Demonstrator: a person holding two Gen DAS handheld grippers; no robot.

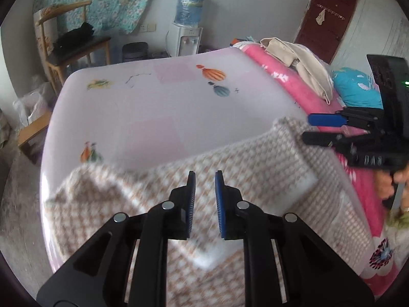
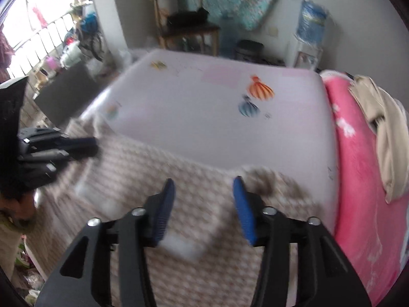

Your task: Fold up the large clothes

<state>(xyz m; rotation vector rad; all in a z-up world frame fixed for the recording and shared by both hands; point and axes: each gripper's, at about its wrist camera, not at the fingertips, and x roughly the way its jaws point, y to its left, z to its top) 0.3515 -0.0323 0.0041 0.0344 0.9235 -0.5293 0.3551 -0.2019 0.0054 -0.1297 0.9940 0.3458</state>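
Observation:
A beige-and-white checked garment (image 1: 230,168) lies spread over the near part of a pale pink bed sheet (image 1: 163,102); it also shows in the right wrist view (image 2: 194,186). My left gripper (image 1: 205,176) hovers above its middle, jaws a little apart and empty. My right gripper (image 2: 203,183) is open wide and empty above the garment's far edge. The right gripper shows in the left wrist view (image 1: 310,128) at the garment's right corner. The left gripper shows in the right wrist view (image 2: 87,145) at the left edge.
A pink blanket (image 1: 288,81) with a cream garment (image 1: 301,61) on it lies along the bed's right side. A water dispenser (image 1: 188,25), a dark bin (image 1: 135,51) and a wooden chair (image 1: 71,43) stand beyond the bed's far end.

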